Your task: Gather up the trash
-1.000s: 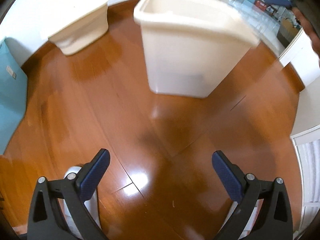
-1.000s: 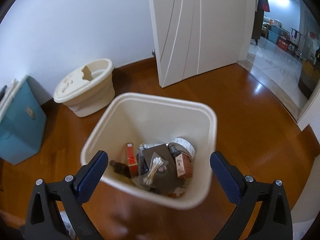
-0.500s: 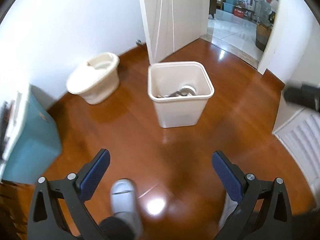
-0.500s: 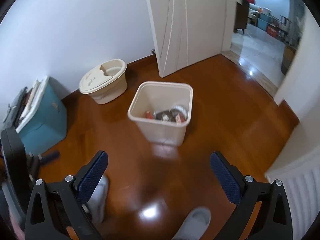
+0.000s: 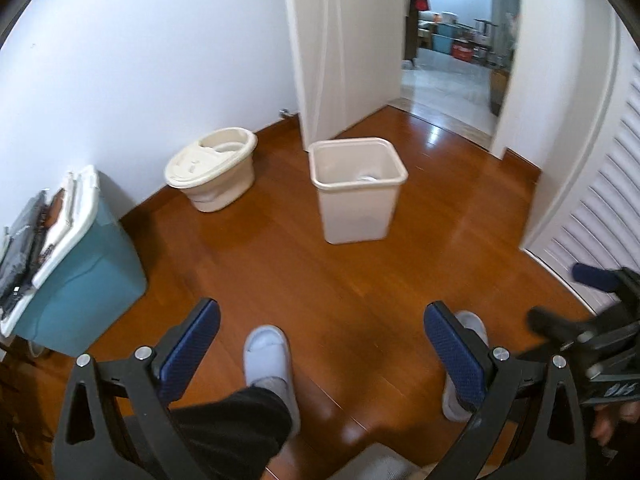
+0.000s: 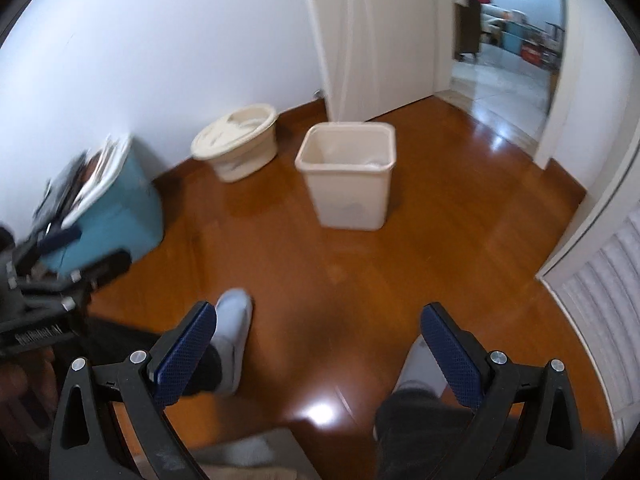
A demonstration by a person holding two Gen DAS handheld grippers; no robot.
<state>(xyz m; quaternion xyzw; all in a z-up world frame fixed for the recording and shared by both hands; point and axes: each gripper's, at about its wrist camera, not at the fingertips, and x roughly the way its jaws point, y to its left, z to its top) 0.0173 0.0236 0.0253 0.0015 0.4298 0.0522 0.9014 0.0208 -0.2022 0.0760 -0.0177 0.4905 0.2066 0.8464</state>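
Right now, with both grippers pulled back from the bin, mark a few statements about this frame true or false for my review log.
1. The left gripper is open and holds nothing. True.
2. The right gripper is shut on a piece of trash. False: its jaws are spread wide and empty.
3. The trash bin stands upright on the wooden floor. True.
4. The round cream container sits inside the trash bin. False: it stands apart from it, by the wall.
5. The teal box lies right of the bin. False: it is on the left.
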